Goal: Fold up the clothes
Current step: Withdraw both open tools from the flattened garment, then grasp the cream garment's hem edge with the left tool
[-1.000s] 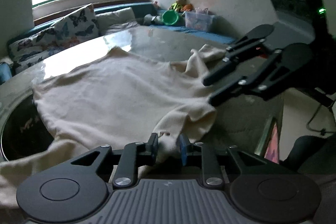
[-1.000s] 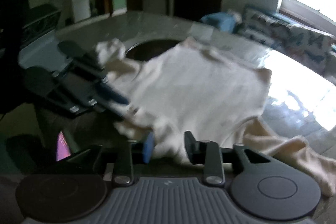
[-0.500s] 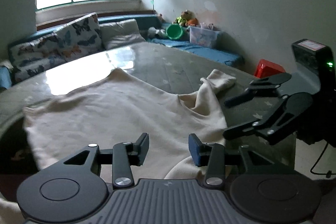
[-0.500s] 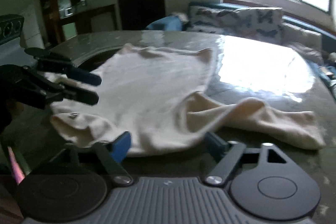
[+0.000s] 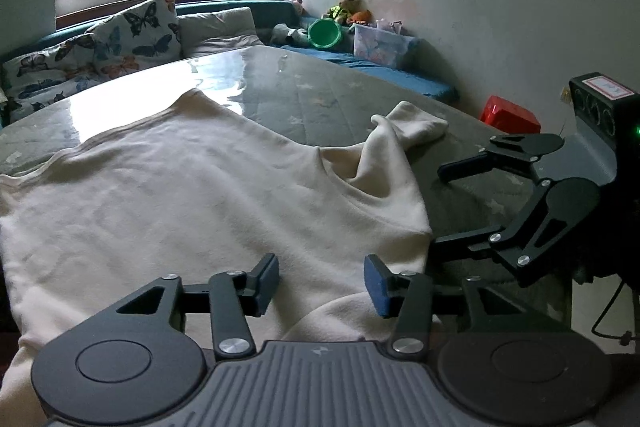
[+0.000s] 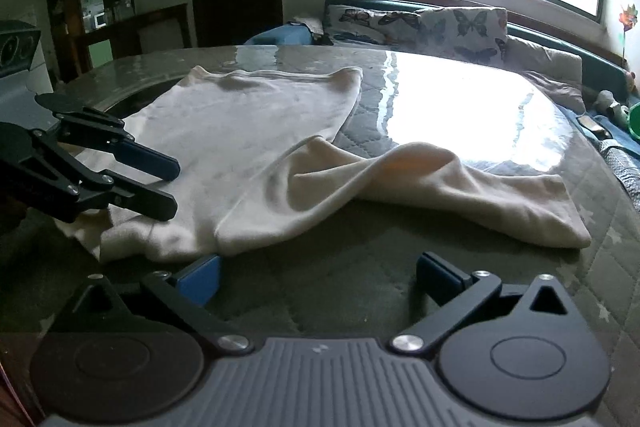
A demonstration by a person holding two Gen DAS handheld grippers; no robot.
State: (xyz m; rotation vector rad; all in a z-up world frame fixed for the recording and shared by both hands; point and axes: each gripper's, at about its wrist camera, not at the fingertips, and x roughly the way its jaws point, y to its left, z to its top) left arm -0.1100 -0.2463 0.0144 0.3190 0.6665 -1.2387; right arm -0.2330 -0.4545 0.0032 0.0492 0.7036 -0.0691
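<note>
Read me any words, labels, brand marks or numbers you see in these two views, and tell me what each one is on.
No text can be read in either view.
White label with a red border on top of the right tongs' housing: too blurred to read.
Small embossed mark on the left tongs' ribbed body: a logo shape, no letters legible.

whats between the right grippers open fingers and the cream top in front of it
In the right wrist view, only bare dark quilted table cover lies between the right gripper, its jaws opening with nothing between them, and the cream top.
</note>
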